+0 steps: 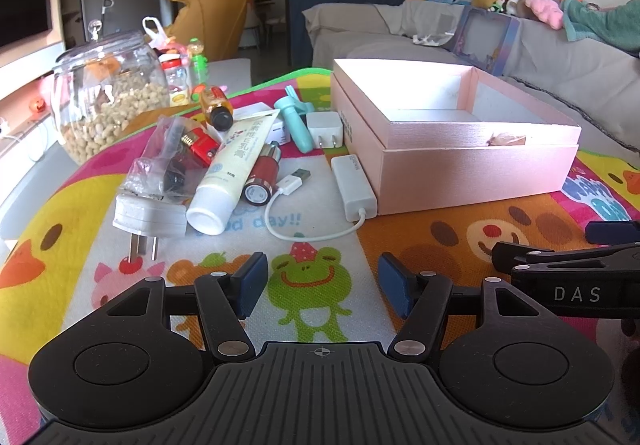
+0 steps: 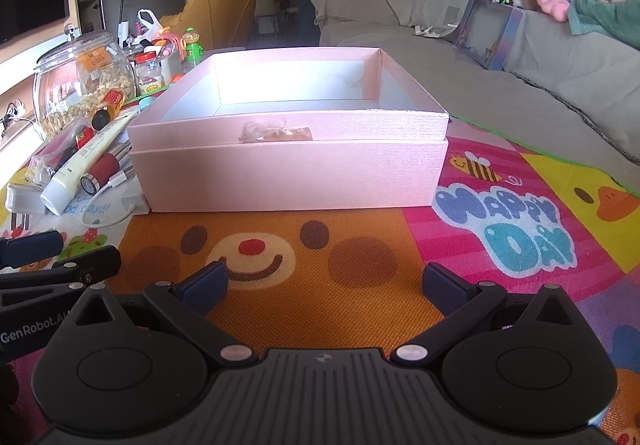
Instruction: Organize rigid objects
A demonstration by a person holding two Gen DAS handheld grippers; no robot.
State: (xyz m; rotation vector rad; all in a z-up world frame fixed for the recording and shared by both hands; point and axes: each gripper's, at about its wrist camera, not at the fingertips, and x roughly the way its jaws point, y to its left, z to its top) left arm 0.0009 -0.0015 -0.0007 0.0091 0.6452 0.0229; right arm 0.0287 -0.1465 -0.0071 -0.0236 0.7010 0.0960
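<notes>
An open pink box [image 1: 472, 165] [image 2: 288, 173] stands on the colourful cartoon mat [image 1: 308, 285] [image 2: 500, 229]; its inside looks empty. Left of it lies a pile: a white tube [image 1: 232, 169] [image 2: 86, 161], a red cylinder [image 1: 264, 175] [image 2: 102, 171], a white USB adapter with cable [image 1: 354, 185], a white plug charger [image 1: 148, 219], a small white charger [image 1: 325, 129], a teal tool [image 1: 298, 121], an amber bottle [image 1: 216, 105], a plastic bag with a red item [image 1: 180, 153]. My left gripper [image 1: 322, 285] is open and empty before the pile. My right gripper [image 2: 324, 285] is open and empty before the box.
A glass jar of nuts [image 1: 108, 97] [image 2: 80, 85] and small jars [image 1: 176, 77] stand at the mat's far left. A grey sofa [image 1: 540, 57] [image 2: 520, 65] runs behind the box to the right. The right gripper shows at the left view's right edge [image 1: 568, 277].
</notes>
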